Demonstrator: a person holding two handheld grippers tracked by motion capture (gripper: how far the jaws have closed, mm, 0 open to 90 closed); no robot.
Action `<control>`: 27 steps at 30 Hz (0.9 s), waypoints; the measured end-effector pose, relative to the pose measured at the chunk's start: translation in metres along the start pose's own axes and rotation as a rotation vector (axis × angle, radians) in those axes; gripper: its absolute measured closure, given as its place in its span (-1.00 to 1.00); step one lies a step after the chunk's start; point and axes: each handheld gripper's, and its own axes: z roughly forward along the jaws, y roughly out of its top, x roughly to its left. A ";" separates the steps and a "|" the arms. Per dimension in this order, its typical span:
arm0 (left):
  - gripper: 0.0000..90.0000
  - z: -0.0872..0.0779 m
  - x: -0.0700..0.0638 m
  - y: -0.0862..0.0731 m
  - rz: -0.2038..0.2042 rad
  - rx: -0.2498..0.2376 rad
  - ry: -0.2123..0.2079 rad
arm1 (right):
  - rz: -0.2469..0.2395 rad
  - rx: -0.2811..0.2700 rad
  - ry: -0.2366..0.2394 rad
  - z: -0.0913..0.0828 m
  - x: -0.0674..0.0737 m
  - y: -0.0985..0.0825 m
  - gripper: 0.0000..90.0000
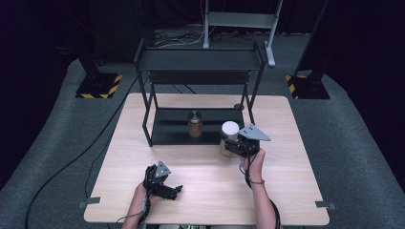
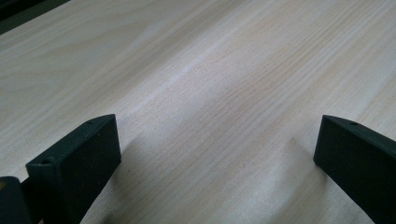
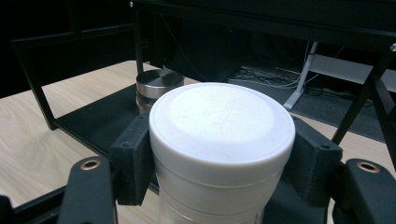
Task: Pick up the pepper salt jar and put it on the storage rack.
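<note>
One white-lidded jar (image 3: 219,140) sits clamped between the right gripper's (image 1: 237,141) jaws, at the near right corner of the one black shelf rack (image 1: 199,59). One metal-lidded jar (image 1: 195,123) stands on its bottom shelf. The left gripper (image 2: 217,154) hangs wide open, empty, over the table (image 1: 286,191).

Table (image 1: 205,186) evenly lit from above; surroundings left dark. Soft shadows cast; near jaws perhaps slightly blurred.

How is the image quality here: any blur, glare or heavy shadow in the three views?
High view: slightly soft, the table evenly lit, dark surroundings. Left gripper view: soft shadows beside the open jaws, pale sheen across the wood grain. Right gripper view: the white-lidded jar between the right gripper pads is bright but not blown out; the shelf behind is dim.
</note>
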 end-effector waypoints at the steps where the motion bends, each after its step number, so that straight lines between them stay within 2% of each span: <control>1: -1.00 0.000 0.000 0.000 0.000 0.000 0.000 | 0.006 0.001 0.003 0.001 -0.001 0.001 -0.28; 27: -1.00 0.000 0.000 0.000 0.000 0.000 0.000 | -0.003 0.010 -0.017 0.020 -0.009 0.013 -0.28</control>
